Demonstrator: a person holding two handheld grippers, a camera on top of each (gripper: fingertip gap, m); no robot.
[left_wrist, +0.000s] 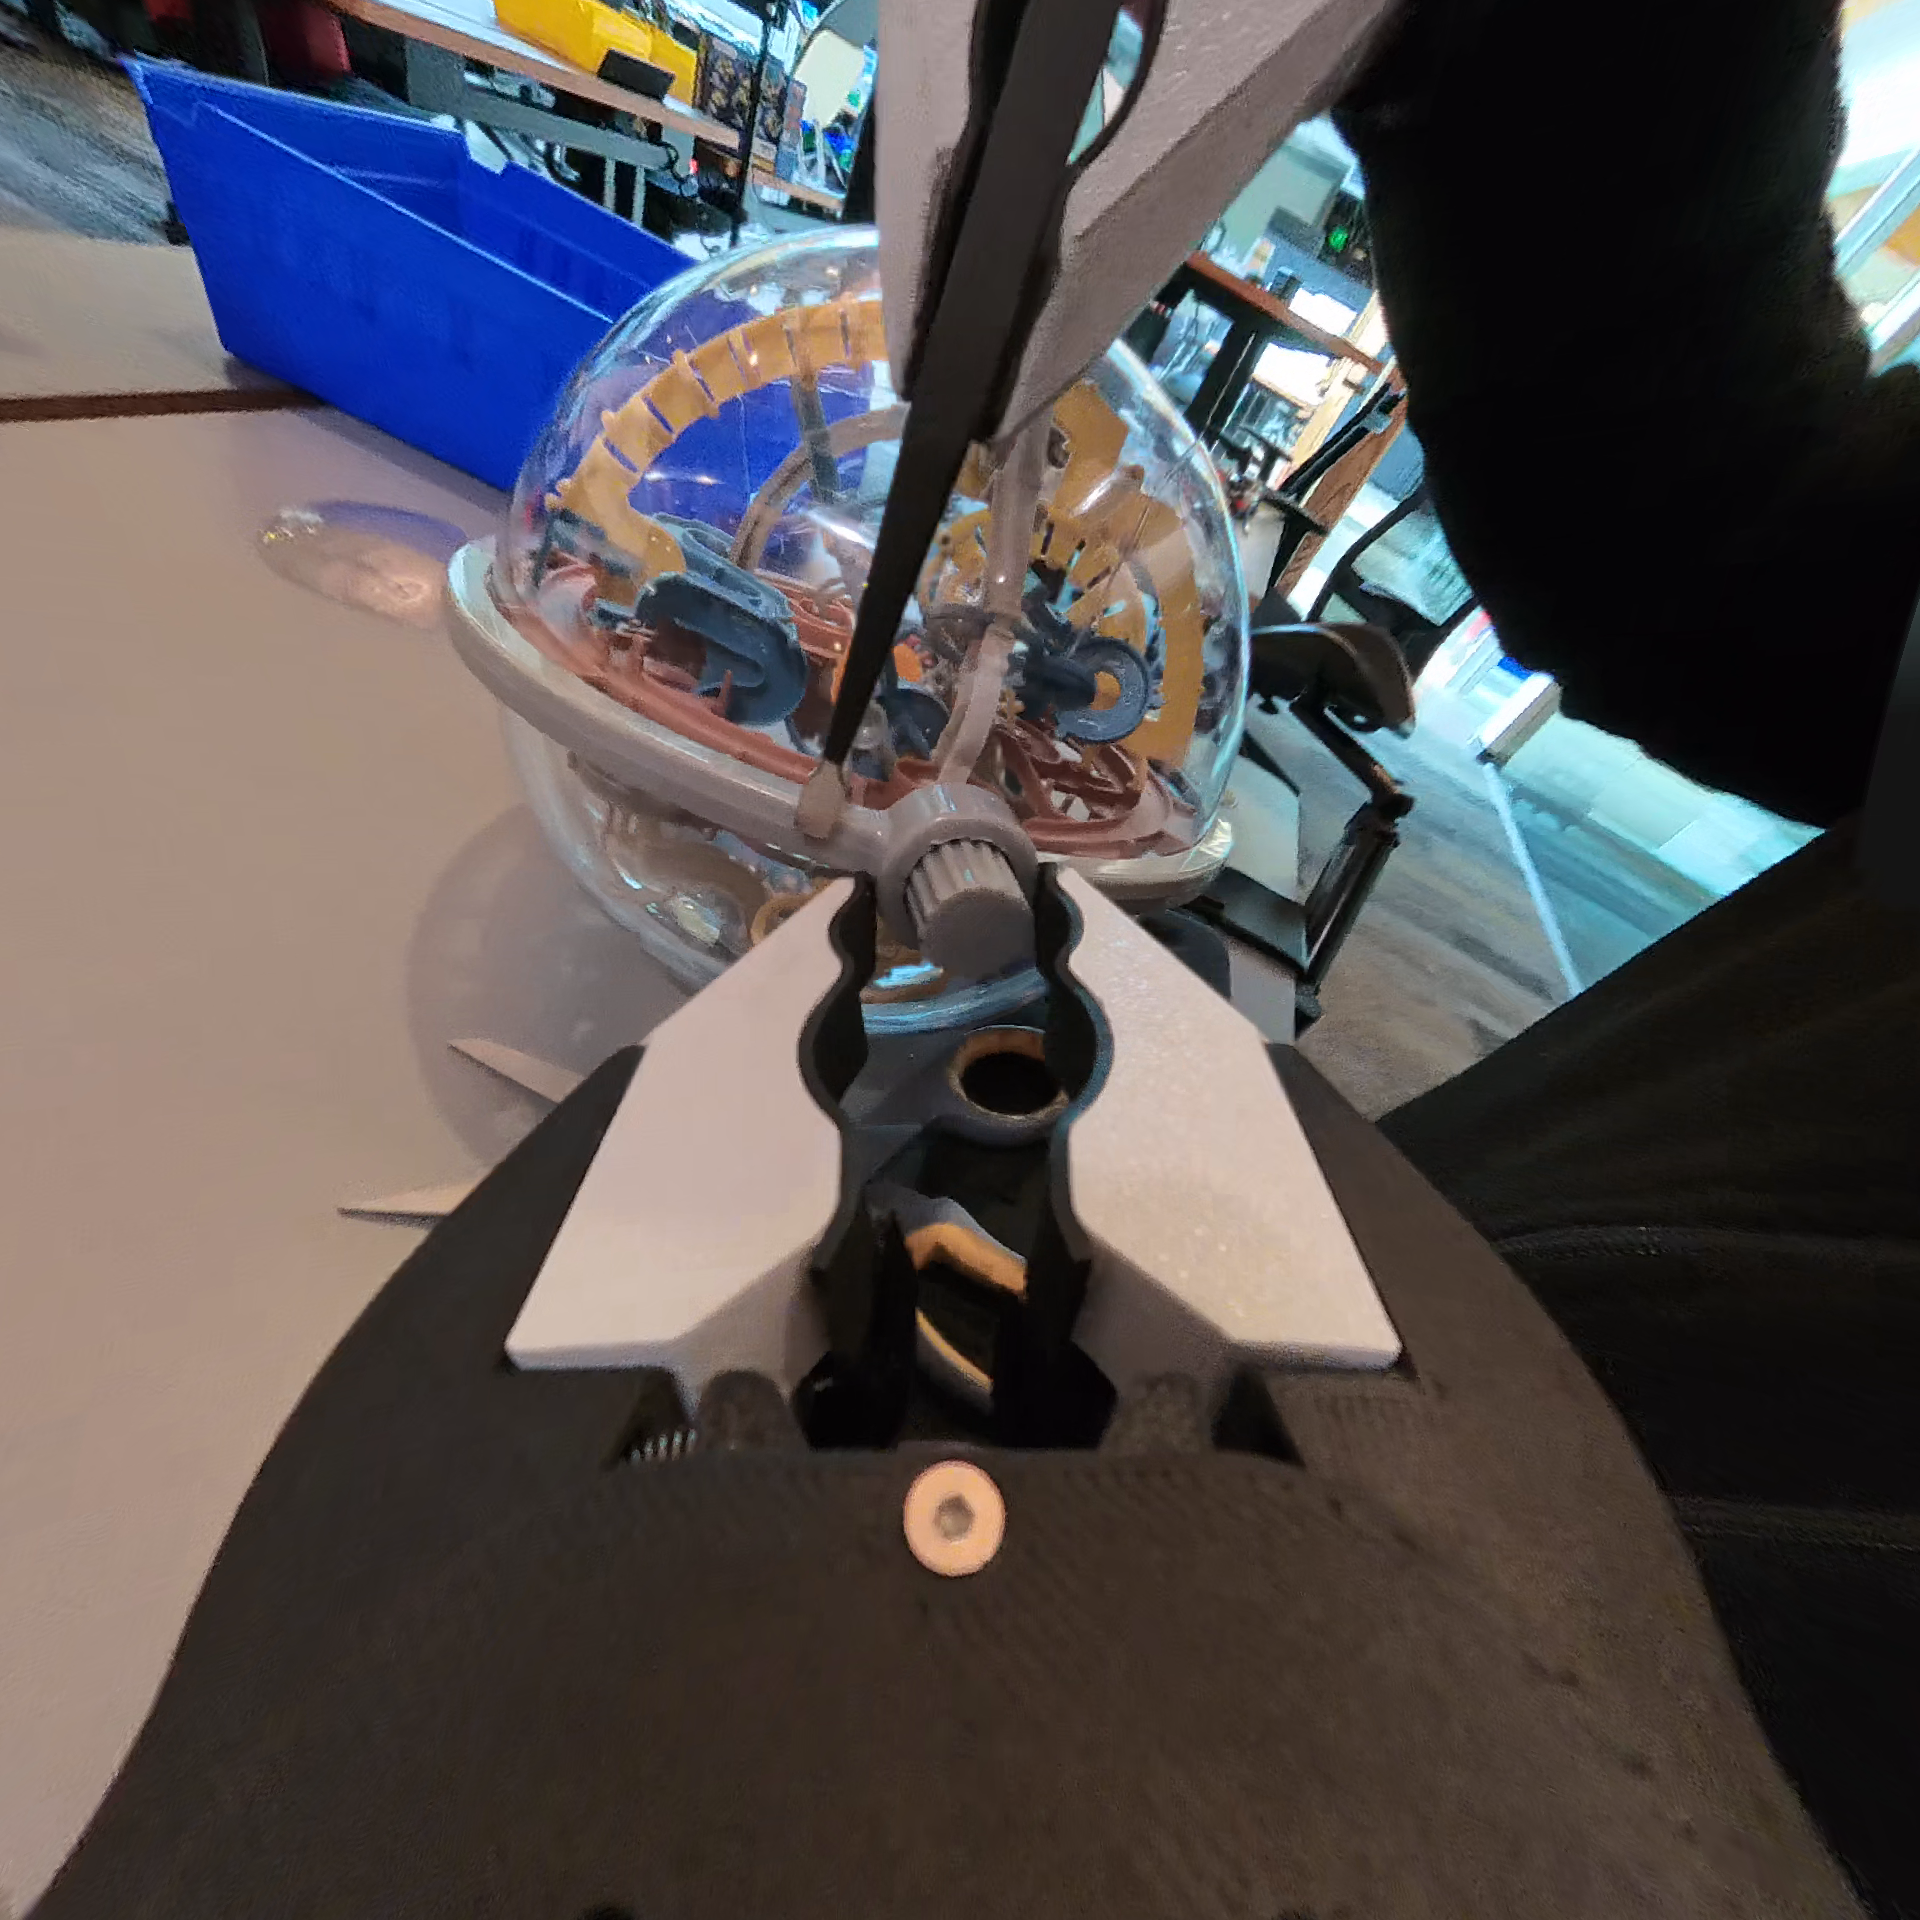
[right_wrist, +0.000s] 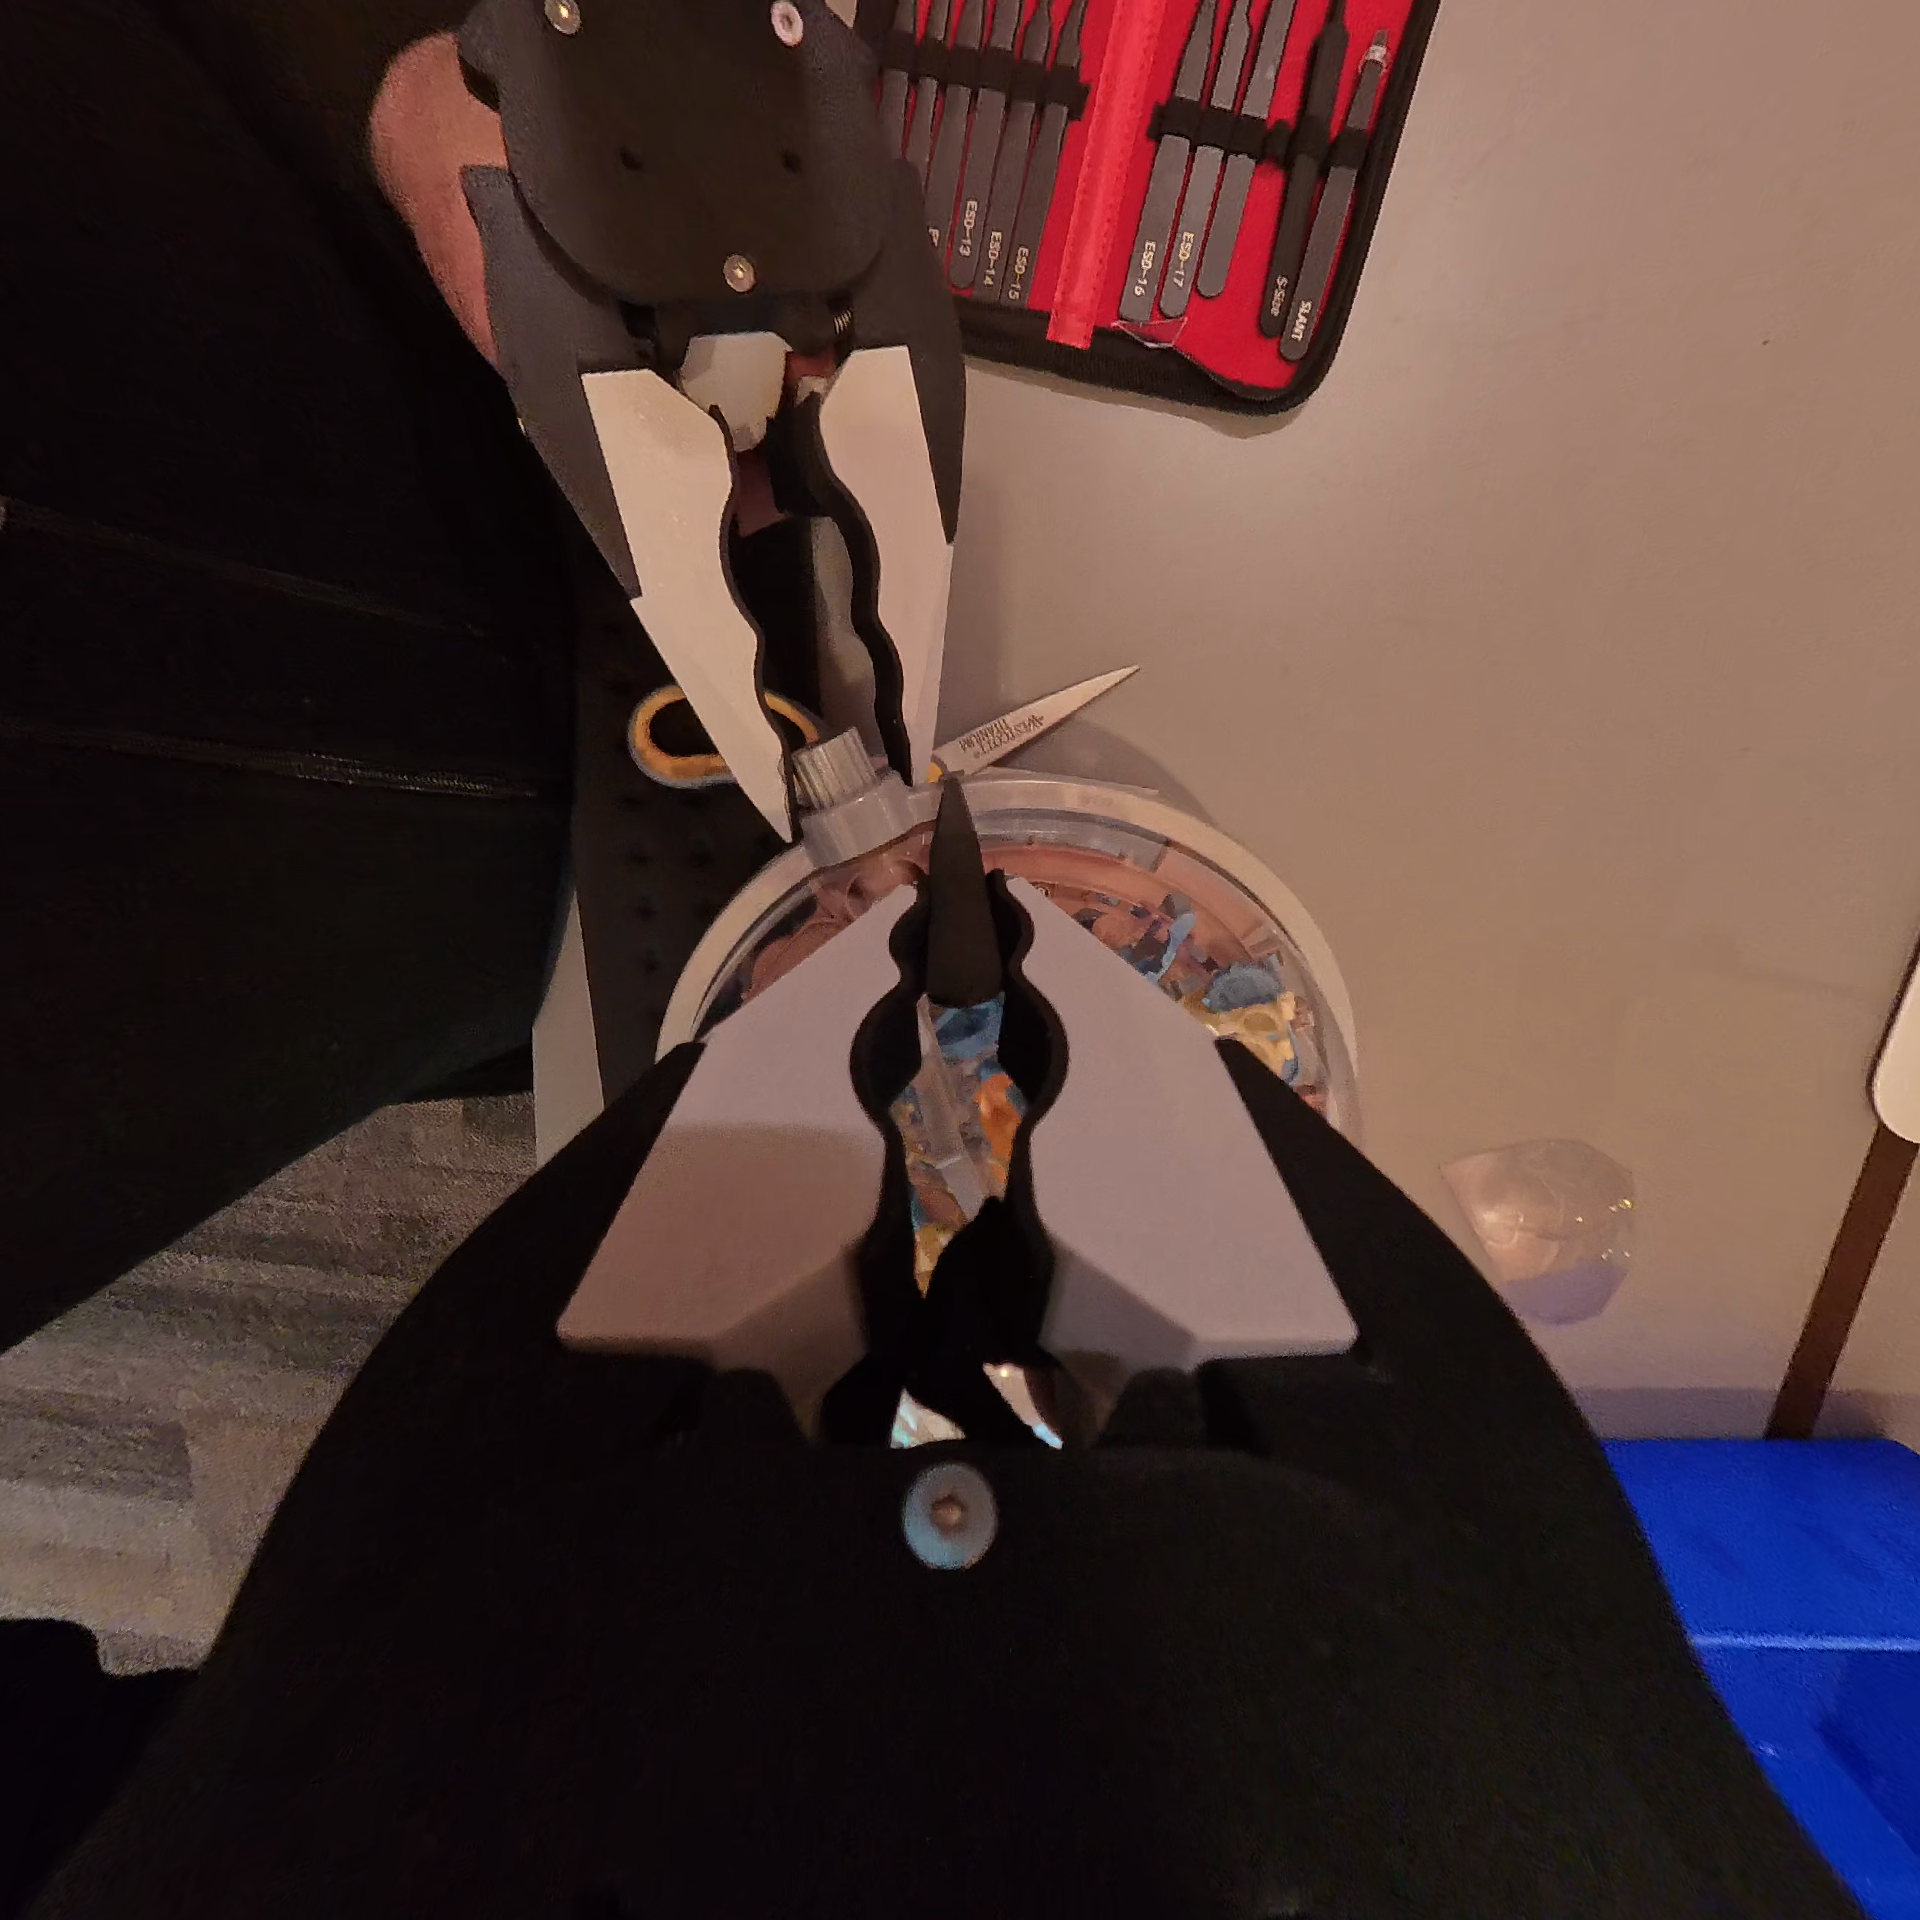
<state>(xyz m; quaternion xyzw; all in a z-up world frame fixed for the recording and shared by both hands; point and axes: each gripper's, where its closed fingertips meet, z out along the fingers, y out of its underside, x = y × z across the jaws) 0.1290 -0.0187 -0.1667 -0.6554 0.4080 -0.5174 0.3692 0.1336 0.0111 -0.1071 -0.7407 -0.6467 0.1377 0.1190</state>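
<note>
Left gripper (left_wrist: 961, 894) levelled low over the table (left_wrist: 208, 831), reaching far-ward, fingers clamped on the ribbed grey knob (left_wrist: 966, 894) that juts from the near rim of the clear maze ball (left_wrist: 727, 499). Seen from the right wrist view as coming in from the far left, same knob (right_wrist: 831, 779) pinched between its white fingers, left gripper (right_wrist: 847, 779) tilted down toward the ball's rim.

Right gripper (right_wrist: 961, 904) pointing steeply down over the ball (right_wrist: 1226, 935), closed on black tweezers (right_wrist: 951, 914); tweezers (left_wrist: 914, 499) slanting down across the dome in the left wrist view, tip pressed to a small grey tab on the pale ring just left of the knob.

Ball resting on the grey table, near its edge. Blue bin (left_wrist: 395, 260) on the far left behind it, clear plastic scrap (left_wrist: 343, 561) just left. Scissors (right_wrist: 1029, 722) lying under the left gripper, blade tip poking out on the right. Red-lined case of black tweezers (right_wrist: 1122, 177) open farther off. Dark sleeve (left_wrist: 1621, 416) filling the right side, hiding what lies beyond
</note>
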